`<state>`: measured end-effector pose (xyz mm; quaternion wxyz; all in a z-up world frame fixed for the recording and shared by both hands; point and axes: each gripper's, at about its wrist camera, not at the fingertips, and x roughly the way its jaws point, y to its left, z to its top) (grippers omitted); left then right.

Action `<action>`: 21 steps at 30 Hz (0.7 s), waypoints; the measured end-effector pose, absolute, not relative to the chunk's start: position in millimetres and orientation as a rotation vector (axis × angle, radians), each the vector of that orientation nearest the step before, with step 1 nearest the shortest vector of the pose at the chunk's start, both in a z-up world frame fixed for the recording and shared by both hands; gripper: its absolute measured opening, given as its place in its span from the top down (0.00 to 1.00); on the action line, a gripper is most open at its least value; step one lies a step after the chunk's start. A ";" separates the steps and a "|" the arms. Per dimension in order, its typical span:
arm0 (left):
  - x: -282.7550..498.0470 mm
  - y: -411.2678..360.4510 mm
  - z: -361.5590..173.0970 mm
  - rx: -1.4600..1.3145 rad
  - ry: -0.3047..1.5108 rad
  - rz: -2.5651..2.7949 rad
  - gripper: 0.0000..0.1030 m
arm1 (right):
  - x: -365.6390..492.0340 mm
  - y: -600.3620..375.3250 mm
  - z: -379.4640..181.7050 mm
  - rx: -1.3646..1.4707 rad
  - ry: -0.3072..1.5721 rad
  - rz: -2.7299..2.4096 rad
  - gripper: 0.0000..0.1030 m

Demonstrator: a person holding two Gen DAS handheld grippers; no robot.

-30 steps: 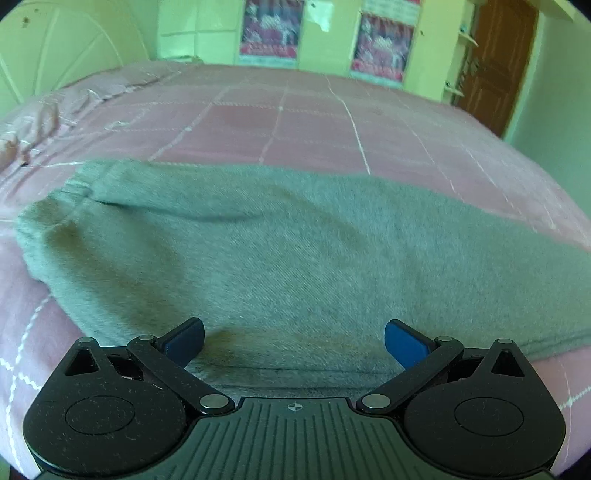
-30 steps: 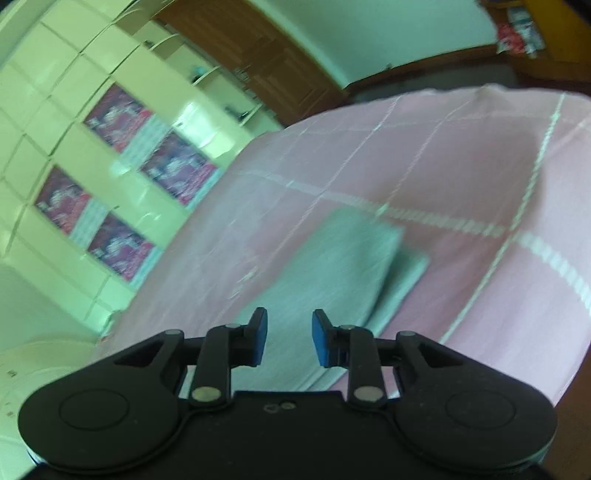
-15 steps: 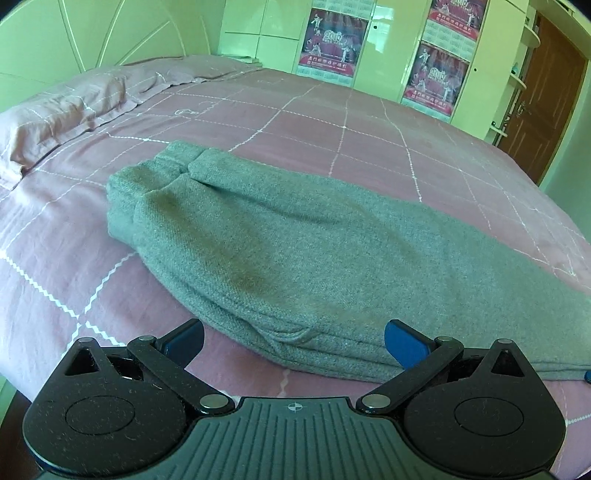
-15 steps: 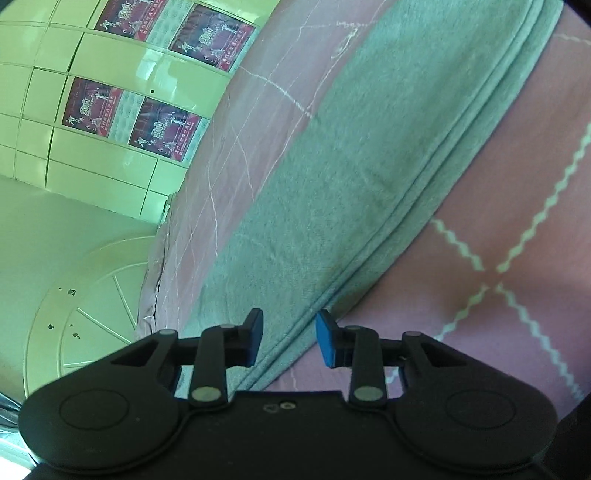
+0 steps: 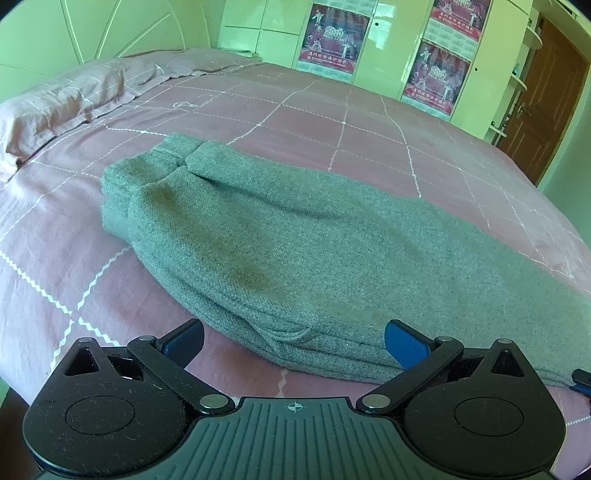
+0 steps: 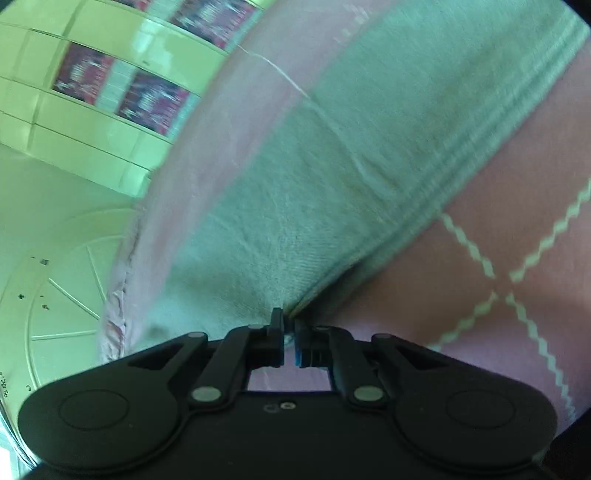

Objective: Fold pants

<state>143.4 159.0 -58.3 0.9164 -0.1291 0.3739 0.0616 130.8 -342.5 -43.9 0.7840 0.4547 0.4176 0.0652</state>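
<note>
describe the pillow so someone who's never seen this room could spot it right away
Start at the big bed covered in a pink sheet with white grid lines. Grey pants lie across its middle; look past their waistband end to the far left edge, below the pale headboard. The pillow is the raised, wrinkled pink hump there, the only puffed-up shape on the otherwise flat sheet.

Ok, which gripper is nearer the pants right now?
Right. The right gripper is pinched shut on the near edge of the pants. The left gripper sits open just short of that edge, not touching.
</note>
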 end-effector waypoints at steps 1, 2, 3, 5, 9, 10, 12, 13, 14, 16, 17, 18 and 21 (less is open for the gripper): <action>143.6 158.9 -58.3 -0.264 0.771 0.125 0.00 | 125.6 -346.8 -39.2 1.001 0.889 0.135 0.96; 143.6 159.3 -58.4 -0.264 0.772 0.125 0.00 | 118.7 -352.5 -31.3 1.003 0.859 0.125 0.88; 143.8 160.5 -58.7 -0.267 0.774 0.125 0.00 | 110.7 -360.1 -21.9 0.996 0.816 0.112 0.85; 144.8 165.0 -60.1 -0.285 0.780 0.129 0.00 | 98.9 -378.4 -8.7 0.983 0.789 0.085 0.85; 145.8 166.0 -61.9 -0.309 0.775 0.129 0.00 | 70.5 -435.1 13.8 0.938 0.625 -0.033 0.84; 145.8 163.1 -62.0 -0.303 0.774 0.125 0.00 | 64.9 -452.5 15.5 0.941 0.585 -0.080 0.83; 147.7 157.0 -62.0 -0.278 0.776 0.119 0.00 | 51.9 -487.9 14.6 0.969 0.532 -0.190 0.83; 148.8 154.3 -62.2 -0.267 0.781 0.112 0.00 | 44.5 -503.6 14.6 0.973 0.498 -0.241 0.83; 150.2 151.8 -62.4 -0.258 0.786 0.108 0.00 | 37.2 -517.7 14.5 0.977 0.468 -0.300 0.83; 151.8 149.1 -62.8 -0.252 0.793 0.107 0.00 | 30.1 -540.1 9.7 0.999 0.436 -0.367 0.82; 152.9 147.9 -63.3 -0.250 0.798 0.107 0.00 | 26.1 -549.8 7.4 1.006 0.422 -0.400 0.82; 153.5 147.4 -63.4 -0.247 0.802 0.108 0.00 | 26.0 -556.0 5.1 1.009 0.417 -0.420 0.81; 153.2 143.2 -62.5 -0.227 0.799 0.110 0.00 | 36.7 -561.1 -8.9 1.018 0.419 -0.447 0.81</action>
